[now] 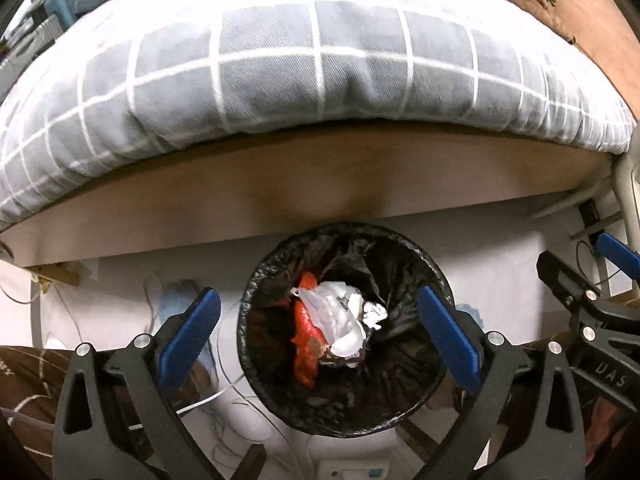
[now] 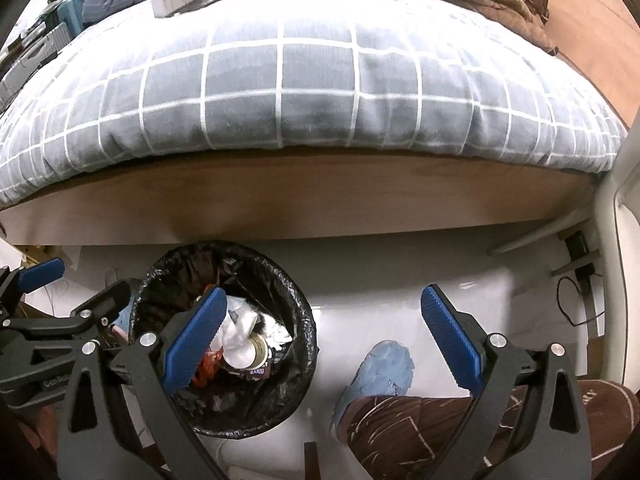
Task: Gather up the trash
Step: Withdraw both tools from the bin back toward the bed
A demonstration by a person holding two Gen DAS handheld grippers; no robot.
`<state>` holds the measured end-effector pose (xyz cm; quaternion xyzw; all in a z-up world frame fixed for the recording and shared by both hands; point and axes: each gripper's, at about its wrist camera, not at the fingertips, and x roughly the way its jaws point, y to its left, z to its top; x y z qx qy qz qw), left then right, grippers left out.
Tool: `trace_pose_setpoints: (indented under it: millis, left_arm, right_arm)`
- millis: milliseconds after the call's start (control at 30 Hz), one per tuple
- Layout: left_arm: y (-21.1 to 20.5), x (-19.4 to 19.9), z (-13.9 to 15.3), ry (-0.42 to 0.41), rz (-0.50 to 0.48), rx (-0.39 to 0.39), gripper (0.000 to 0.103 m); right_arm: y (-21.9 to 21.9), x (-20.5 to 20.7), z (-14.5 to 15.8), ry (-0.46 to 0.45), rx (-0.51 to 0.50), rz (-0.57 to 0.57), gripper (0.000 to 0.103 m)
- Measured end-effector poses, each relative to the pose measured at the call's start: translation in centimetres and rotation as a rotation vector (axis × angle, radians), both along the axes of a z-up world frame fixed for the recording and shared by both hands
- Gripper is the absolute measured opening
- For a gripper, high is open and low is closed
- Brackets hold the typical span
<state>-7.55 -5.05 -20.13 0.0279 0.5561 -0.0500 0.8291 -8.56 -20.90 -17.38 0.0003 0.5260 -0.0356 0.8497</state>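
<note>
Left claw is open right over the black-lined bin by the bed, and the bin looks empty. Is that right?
Not quite. The bin is not empty: the left wrist view shows crumpled white trash and an orange wrapper inside the black liner. The rest holds: the left claw is open above the bin, beside the bed.

Bed [image 2: 320,200] with wooden side board, grey white-checked duvet [image 2: 312,80], pale glossy floor [image 2: 380,280], brown wall [image 1: 600,32]

Both wrist views look steeply down, sharing the bin [image 1: 344,408].
</note>
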Motion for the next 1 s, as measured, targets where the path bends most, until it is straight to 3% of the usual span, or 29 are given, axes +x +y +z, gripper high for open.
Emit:
trace_pose_setpoints:
  millis: [1000]
  left_arm:
    - [0.7,3.0,11.4,-0.224,0.02,0.003,0.097]
  right_arm:
    - [-2.4,2.1,10.4,-0.212,-0.028,-0.003,0.094]
